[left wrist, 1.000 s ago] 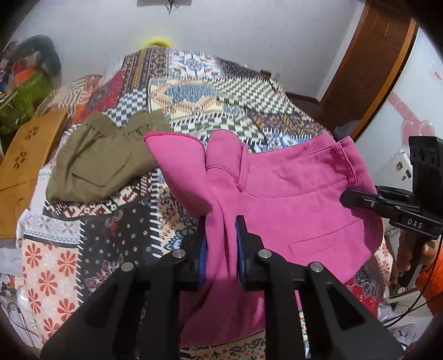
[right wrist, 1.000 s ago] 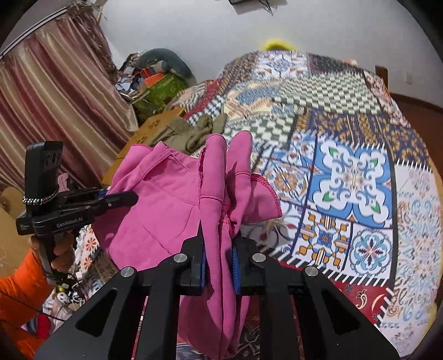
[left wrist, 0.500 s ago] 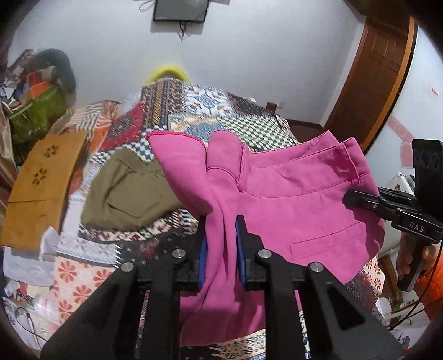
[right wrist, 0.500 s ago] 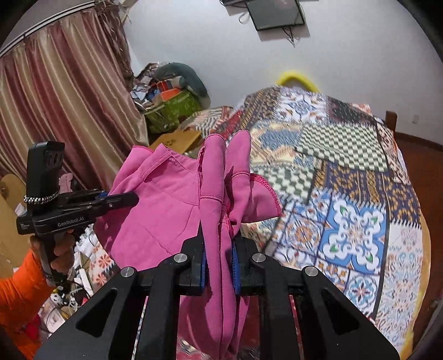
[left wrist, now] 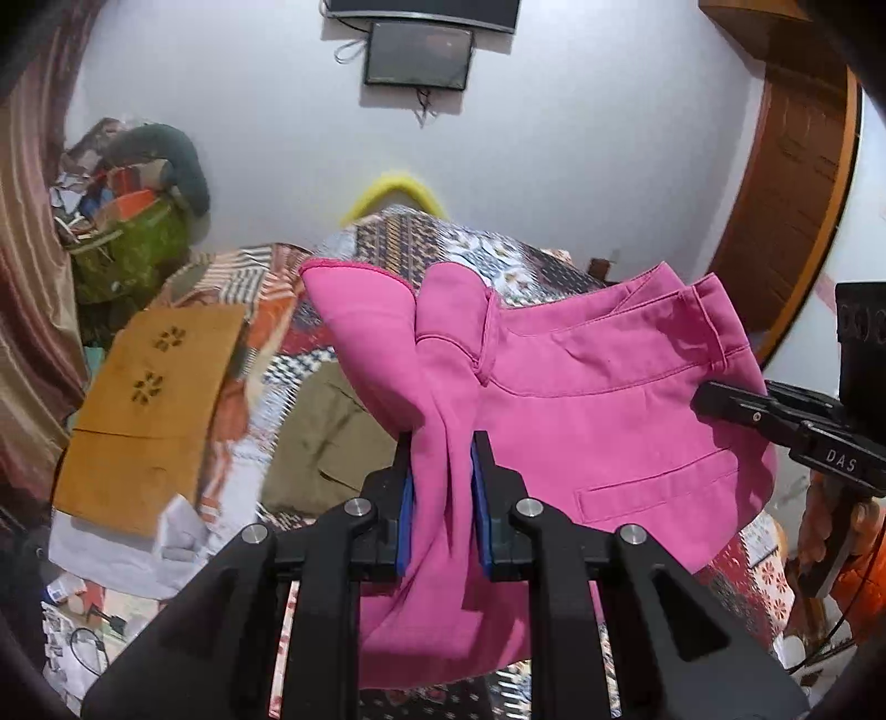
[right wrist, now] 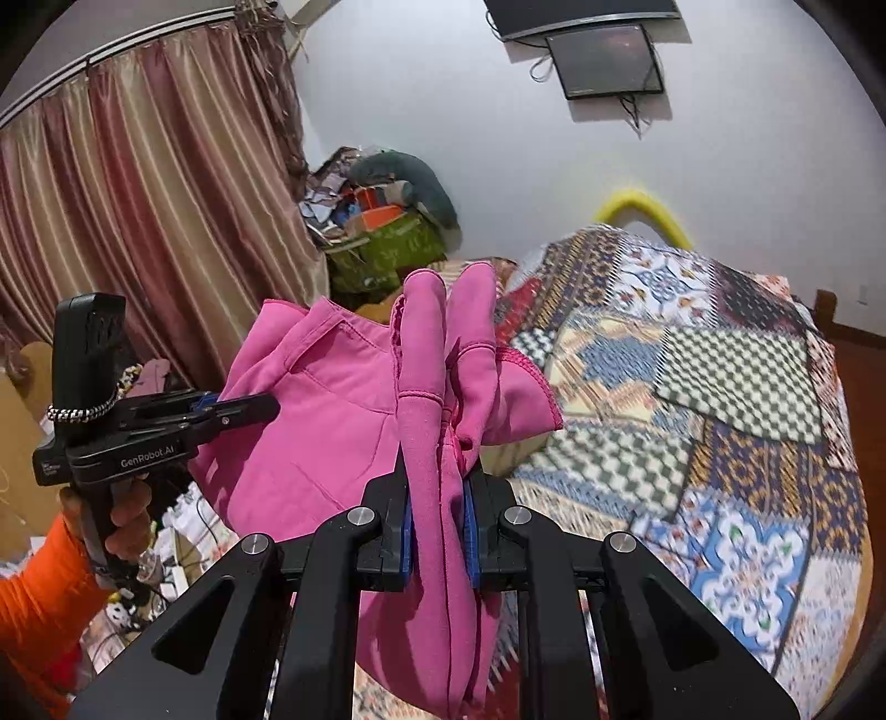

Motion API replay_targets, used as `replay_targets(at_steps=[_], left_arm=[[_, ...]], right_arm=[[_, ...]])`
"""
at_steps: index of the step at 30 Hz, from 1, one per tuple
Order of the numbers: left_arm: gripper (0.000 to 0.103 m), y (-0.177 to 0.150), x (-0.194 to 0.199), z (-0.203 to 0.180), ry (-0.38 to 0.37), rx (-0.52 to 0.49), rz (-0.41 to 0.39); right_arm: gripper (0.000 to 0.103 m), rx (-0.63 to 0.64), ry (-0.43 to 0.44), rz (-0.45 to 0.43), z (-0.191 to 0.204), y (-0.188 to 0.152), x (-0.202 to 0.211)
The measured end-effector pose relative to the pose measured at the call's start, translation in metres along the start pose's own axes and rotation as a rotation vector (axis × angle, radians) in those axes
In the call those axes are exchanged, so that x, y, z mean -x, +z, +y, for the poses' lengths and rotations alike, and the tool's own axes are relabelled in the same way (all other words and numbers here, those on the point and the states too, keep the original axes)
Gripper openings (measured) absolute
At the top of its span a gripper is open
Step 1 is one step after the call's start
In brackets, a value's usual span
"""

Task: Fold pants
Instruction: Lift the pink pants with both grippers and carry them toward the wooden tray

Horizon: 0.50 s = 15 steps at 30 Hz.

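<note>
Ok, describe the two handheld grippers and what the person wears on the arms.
Both are black plastic pistol-grip tools with blue pads and silver pivot bolts. The left gripper reads "GenRobot.AI" in white and carries a black-and-white braided cord. The right gripper reads "DAS". Orange sleeves cover both arms.

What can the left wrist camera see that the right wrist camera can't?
Only the left wrist view shows the olive-green garment lying on the bed, the brown wooden door and the flat tan cardboard.

Only the right wrist view shows the striped curtain and the person's orange sleeve.

Both show the pink pants, pinched by the left gripper and the right gripper, the patchwork bedspread, the wall screen and the cluttered pile.
</note>
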<state>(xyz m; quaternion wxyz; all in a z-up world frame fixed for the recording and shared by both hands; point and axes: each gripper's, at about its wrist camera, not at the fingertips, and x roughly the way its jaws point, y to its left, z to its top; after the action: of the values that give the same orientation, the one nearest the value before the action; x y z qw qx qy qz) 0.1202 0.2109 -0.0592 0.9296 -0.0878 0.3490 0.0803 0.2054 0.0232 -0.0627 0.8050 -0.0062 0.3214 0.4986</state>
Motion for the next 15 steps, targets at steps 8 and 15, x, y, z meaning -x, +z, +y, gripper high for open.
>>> replay_targets(at_steps=[8,15], left_arm=[[0.018,0.029,-0.014,0.033,0.033,0.015,-0.024],[0.018,0.047,-0.055,0.067,0.028,0.033,-0.008]], right_arm=[[0.012,0.012,0.017,-0.010,0.003,0.029,-0.040],[0.012,0.004,0.010,0.003,-0.007,0.047,-0.079]])
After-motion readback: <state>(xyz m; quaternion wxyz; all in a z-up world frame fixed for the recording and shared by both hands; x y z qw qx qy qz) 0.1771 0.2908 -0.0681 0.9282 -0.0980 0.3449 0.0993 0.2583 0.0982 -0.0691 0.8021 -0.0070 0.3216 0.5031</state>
